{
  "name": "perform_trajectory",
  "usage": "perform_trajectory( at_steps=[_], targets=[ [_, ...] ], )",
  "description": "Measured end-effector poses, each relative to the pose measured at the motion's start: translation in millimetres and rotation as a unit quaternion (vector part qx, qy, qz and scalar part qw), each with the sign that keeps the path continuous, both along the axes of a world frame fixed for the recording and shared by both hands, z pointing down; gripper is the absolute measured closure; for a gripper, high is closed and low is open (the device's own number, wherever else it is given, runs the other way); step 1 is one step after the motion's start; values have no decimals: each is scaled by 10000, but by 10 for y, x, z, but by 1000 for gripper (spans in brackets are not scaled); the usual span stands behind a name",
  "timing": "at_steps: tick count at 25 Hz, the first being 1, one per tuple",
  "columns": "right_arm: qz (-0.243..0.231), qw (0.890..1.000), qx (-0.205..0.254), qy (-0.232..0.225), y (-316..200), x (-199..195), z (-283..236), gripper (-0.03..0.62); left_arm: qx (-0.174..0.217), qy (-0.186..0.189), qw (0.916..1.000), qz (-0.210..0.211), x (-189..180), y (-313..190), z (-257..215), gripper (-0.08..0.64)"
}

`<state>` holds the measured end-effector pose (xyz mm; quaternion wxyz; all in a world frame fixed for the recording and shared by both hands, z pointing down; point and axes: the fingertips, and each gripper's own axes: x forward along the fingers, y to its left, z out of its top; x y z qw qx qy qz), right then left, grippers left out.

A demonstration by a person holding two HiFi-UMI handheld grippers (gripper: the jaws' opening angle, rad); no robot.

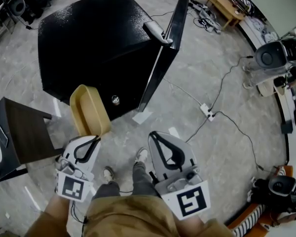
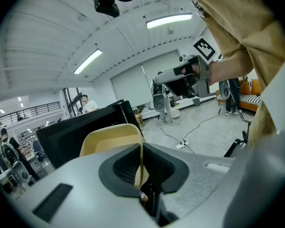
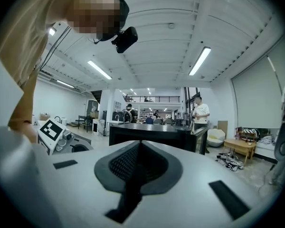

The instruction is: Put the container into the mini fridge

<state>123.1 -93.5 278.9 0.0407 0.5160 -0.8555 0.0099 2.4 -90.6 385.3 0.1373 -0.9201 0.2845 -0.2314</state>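
Mini fridge (image 1: 96,41) is sitting on the floor, black, top panel facing the head camera, with its door (image 1: 164,58) swinging open on the right side. A dark side table (image 1: 19,132) is standing to the lower left of it, well apart from the door.

Container (image 1: 89,110), a tan open tub, is hanging tilted in the air just in front of the fridge's near corner and is not inside yet. Left gripper (image 1: 94,138) is pinching its wall: in the left gripper view the jaws (image 2: 141,148) are clamping the thin tan edge of the container (image 2: 109,137) between the black pads.

Right gripper (image 1: 154,135) is hovering beside the left one, below the door edge. Its jaws (image 3: 139,144) are pressing together on nothing and pointing at the fridge (image 3: 152,134).

A white power strip (image 1: 207,111) is lying on the floor to the right of the door.
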Motion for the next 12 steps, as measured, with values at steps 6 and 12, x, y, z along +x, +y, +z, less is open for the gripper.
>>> perform_trajectory(
  at_steps=[6, 12],
  targets=[
    [-24, 9999, -112, 9, -64, 13, 135, 589, -11, -172, 9999, 11, 51, -151, 202, 540],
    [-87, 9998, -192, -3, -180, 17, 267, 589, -29, -321, 9995, 74, 124, -324, 439, 540]
  ],
)
